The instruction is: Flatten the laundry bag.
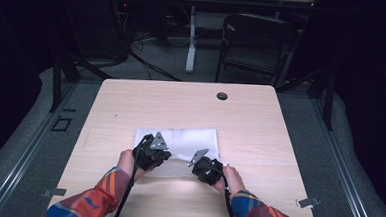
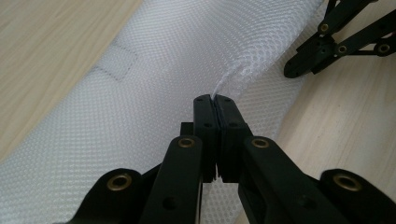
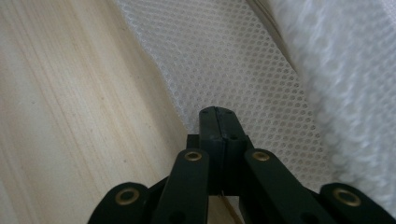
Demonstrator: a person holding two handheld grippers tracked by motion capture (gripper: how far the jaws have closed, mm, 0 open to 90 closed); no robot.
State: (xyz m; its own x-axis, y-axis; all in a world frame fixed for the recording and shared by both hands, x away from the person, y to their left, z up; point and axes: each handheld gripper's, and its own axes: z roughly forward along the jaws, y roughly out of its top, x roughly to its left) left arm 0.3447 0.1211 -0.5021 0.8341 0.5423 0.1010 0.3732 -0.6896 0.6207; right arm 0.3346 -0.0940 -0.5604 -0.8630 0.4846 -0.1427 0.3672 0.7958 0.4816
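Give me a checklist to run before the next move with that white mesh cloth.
1. Left gripper clamped on the white mesh cloth: ok, the jaws are shut with a pinched ridge of mesh rising from the tips.
2. Right gripper clamped on the cloth: cannot tell, the jaws are shut over the mesh near its edge, but no fabric shows between them.
3. Cloth lying wholly on the table: ok.
4. Grippers apart from each other: ok, a gap shows between them in the high view.
5. Cloth flat: not ok, it is bunched at the left gripper.
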